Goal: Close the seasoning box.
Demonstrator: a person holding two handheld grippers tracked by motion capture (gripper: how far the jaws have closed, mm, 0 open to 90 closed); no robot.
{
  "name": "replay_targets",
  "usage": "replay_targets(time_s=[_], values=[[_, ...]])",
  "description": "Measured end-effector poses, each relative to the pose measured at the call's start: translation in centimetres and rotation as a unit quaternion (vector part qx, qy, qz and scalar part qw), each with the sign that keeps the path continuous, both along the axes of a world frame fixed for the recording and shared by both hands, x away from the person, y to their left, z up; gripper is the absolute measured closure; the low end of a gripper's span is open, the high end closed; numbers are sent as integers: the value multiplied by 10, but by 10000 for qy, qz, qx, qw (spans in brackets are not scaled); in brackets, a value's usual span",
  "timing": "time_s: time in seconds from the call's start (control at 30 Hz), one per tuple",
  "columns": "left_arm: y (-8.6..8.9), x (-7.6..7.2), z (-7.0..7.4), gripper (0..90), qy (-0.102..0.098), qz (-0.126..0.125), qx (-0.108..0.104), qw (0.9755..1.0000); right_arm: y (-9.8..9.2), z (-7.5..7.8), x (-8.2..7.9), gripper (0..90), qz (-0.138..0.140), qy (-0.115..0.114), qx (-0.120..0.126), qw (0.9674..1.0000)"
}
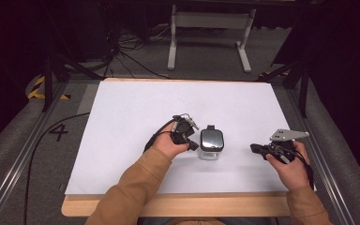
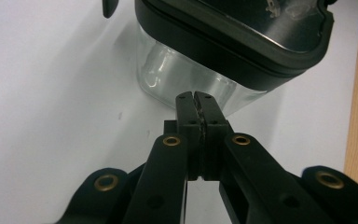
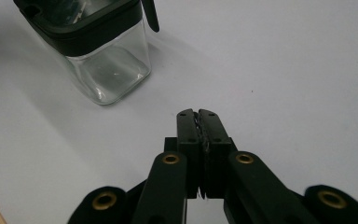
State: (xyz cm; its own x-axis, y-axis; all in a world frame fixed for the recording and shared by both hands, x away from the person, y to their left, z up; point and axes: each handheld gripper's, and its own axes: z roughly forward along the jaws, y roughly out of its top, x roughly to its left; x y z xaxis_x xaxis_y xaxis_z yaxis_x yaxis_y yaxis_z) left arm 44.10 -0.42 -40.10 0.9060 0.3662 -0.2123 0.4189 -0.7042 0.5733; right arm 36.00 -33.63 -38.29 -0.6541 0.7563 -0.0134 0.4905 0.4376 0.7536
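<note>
A small square clear container [image 1: 211, 145] with a black lid stands upright near the middle of the white board [image 1: 131, 122]. My left gripper [image 1: 193, 145] is right beside its left side, jaws shut and empty. In the left gripper view the shut tips [image 2: 196, 97] sit just short of the container's clear wall [image 2: 168, 74], under the black lid [image 2: 242, 42]; whether they touch it is unclear. My right gripper [image 1: 254, 148] is shut and empty, off to the container's right with a gap between. In the right gripper view its tips [image 3: 197, 113] point over bare board, the container [image 3: 107, 70] up left.
The white board lies on a wooden table whose front edge [image 1: 178, 204] runs along the bottom. A latch tab [image 1: 210, 127] sticks out at the lid's far side. A white stand [image 1: 211, 33] and cables lie on the floor beyond the board.
</note>
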Motion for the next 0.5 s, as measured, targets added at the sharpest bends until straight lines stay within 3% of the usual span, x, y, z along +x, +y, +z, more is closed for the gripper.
replay_targets(time_s=[0.33, 0.5], values=[[3, -1, 2, 867, 20, 19, -131, 9999, 2, 1, 2, 886, 37, -16, -16, 10000], [19, -4, 18, 809, -217, 225, -347, 9989, 1, 5, 4, 873, 54, -66, 35, 10000]])
